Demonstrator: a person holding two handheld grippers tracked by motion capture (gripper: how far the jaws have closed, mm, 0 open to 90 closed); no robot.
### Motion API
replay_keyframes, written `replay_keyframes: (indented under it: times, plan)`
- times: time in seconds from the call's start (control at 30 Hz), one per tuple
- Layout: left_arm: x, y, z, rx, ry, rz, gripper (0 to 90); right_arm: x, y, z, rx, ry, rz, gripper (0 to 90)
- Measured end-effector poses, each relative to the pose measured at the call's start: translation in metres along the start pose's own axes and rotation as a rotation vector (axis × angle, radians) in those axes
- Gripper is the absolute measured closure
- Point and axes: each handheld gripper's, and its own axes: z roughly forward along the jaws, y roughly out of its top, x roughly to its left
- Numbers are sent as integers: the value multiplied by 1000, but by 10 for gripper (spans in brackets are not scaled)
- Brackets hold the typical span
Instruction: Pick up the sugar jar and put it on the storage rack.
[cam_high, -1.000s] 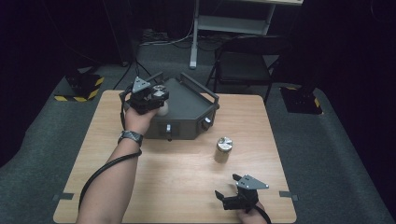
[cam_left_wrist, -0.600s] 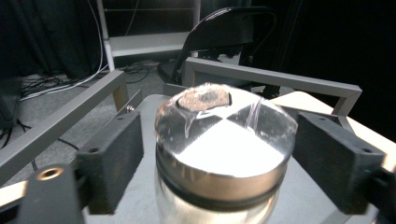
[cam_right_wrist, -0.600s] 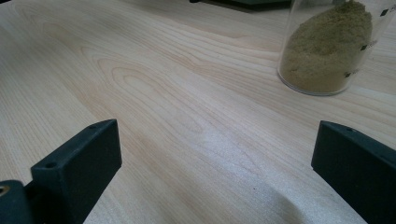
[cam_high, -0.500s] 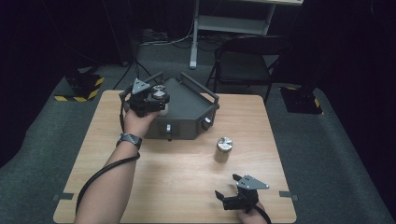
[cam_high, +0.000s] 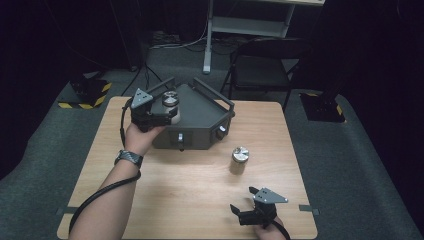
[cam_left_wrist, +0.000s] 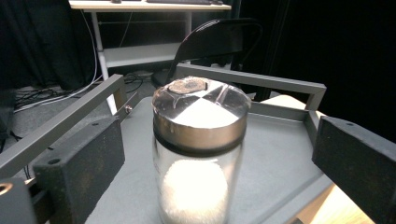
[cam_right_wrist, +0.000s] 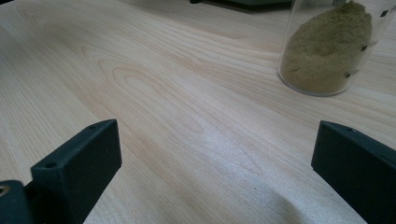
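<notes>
Grey metal makes up the rack (cam_high: 197, 131) that sits at the far left of the wooden tabletop (cam_high: 175, 185), a low tray with rails along its edges and two knobs on its front wall. On its floor, near the left corner, stands a glass jar (cam_high: 170, 103) with a silver lid, upright and holding white powder in its lower part. The left tool (cam_high: 159, 116) is level with this jar, held in the person's left hand (cam_high: 140, 137), and a watch shows on that wrist. In the left gripper view the jar (cam_left_wrist: 200, 154) stands between the two black jaws, with clear gaps on both sides; neither pad touches the glass. The jaws have just been opening, and the tool is released, with the jar resting on the rack's floor by itself.

A second jar (cam_high: 239, 159) stands upright on the bare tabletop, just in front of the rack's right corner and well apart from the first. The right gripper view shows it holding a tan powder (cam_right_wrist: 329, 51), off to the upper right of the jaws and beyond them.

The right tool (cam_high: 252, 212) lies low over the near right part of the tabletop, held in the person's right hand (cam_high: 265, 231). Its jaws stand wide apart with only wood grain between them, so it is released and holds nothing.
</notes>
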Motion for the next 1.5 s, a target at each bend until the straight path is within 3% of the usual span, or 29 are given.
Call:
replay_keyframes:
  times: [0.47,1.13,1.5]
  plan:
    - [-5,-13,-33,-15,19,6,6,1,0,0,3,0,-6,12]
    - [-15,-48,-76,-40,26,25,2,2,1,1,8,-1,-15,12]
    - [-25,-68,-88,7,28,68,2,3,2,1,12,0,-20,11]
